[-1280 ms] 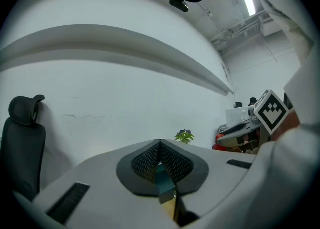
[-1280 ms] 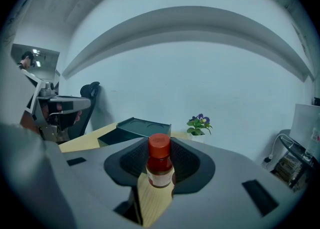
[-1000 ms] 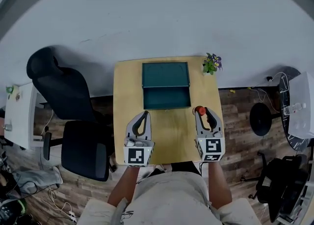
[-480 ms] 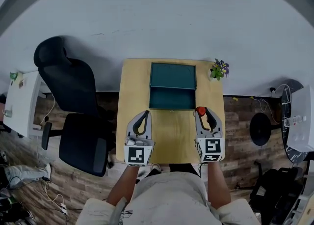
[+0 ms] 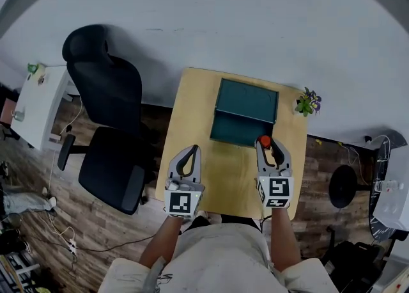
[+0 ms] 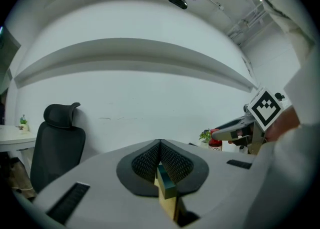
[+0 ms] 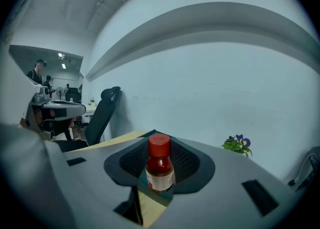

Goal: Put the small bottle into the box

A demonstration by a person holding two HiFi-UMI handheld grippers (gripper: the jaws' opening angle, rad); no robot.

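Right now our right claw (image 5: 265,146) is clamped on the bottle (image 7: 160,169), pads squeezing its body, red cap up, nice and upright. In the head view it hangs just short of the box (image 5: 241,128), by the near right corner of it. The box sits open at the far edge of the table (image 5: 192,112), lid tipped back toward the wall. Our left claw (image 5: 190,155) has its jaws pressed together with nothing in them and hovers over the near left part of the table, well apart from the box.

How we'd do this bit well: lift so the bottle's base clears the near wall, carry it over the middle of the box, then lower it until it rests on the bottom before we let go — dropping it from up high probably tips it. We'd leave the left claw where it is, and mind the plant (image 5: 308,102) at the far right corner.
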